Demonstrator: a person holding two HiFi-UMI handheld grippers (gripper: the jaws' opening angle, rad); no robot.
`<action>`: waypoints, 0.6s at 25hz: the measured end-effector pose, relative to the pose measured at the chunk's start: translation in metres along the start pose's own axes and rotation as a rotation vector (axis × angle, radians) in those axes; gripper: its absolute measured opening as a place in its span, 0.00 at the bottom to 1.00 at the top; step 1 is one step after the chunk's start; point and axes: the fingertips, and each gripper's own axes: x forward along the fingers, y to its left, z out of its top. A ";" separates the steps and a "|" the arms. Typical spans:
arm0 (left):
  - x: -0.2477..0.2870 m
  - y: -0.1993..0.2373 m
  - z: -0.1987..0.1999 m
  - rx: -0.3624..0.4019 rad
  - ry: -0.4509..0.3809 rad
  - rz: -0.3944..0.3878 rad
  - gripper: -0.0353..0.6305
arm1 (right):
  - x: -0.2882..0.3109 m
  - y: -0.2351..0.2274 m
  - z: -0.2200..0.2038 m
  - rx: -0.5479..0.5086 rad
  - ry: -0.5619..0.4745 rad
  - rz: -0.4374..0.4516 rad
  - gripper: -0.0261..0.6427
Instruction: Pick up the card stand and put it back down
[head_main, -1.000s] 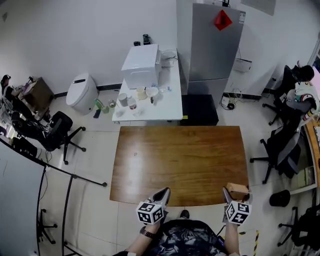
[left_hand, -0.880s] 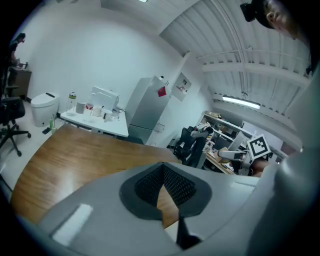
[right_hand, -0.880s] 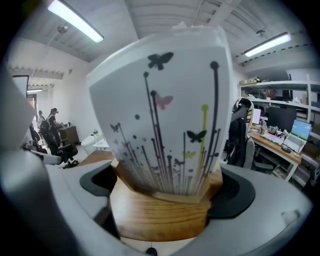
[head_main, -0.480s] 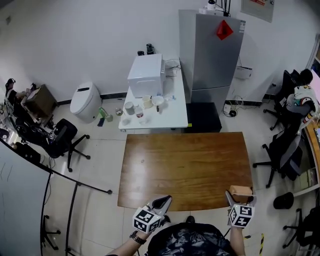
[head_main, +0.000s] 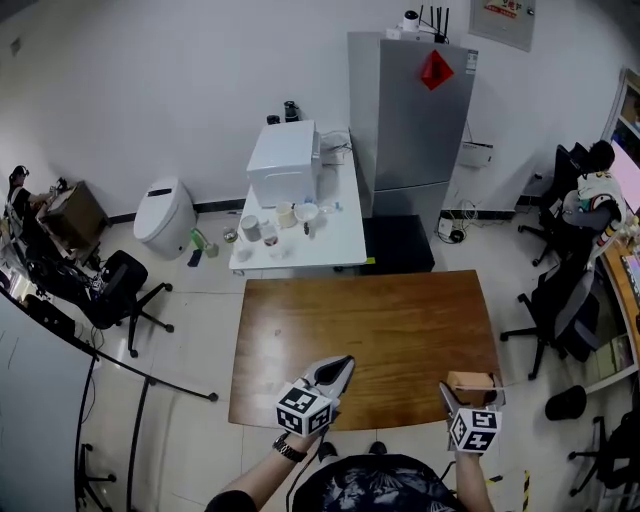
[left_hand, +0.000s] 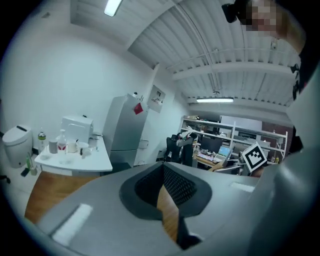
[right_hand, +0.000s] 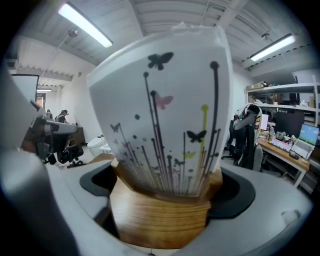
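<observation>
The card stand (head_main: 472, 382) is a small wooden block (right_hand: 160, 222) that carries a white card (right_hand: 160, 110) printed with stems and butterflies. It sits between the jaws of my right gripper (head_main: 471, 394), which is shut on it at the near right corner of the wooden table (head_main: 370, 320). Whether the block touches the tabletop is hidden. My left gripper (head_main: 337, 371) hovers over the table's near edge left of centre. Its jaws (left_hand: 162, 175) are shut with nothing between them.
Behind the wooden table stands a white table (head_main: 330, 225) with cups and a white appliance (head_main: 283, 150), next to a grey fridge (head_main: 410, 110). Office chairs (head_main: 560, 300) and a person stand to the right. Another chair (head_main: 115, 275) and a white bin (head_main: 165, 200) are on the left.
My left gripper has risen and moved forward over the table's near edge. The right gripper keeps its hold on the card stand at the same corner. The head view shifted slightly.
</observation>
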 end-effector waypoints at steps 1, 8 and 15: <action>0.008 0.001 0.009 0.017 0.004 -0.008 0.05 | 0.000 0.000 0.001 0.001 -0.001 0.003 0.87; 0.078 -0.057 0.085 0.176 0.117 -0.324 0.05 | 0.002 0.012 -0.004 0.026 0.017 0.033 0.87; 0.036 -0.012 0.039 -0.158 0.054 0.002 0.05 | 0.008 0.014 -0.005 0.096 0.005 0.060 0.87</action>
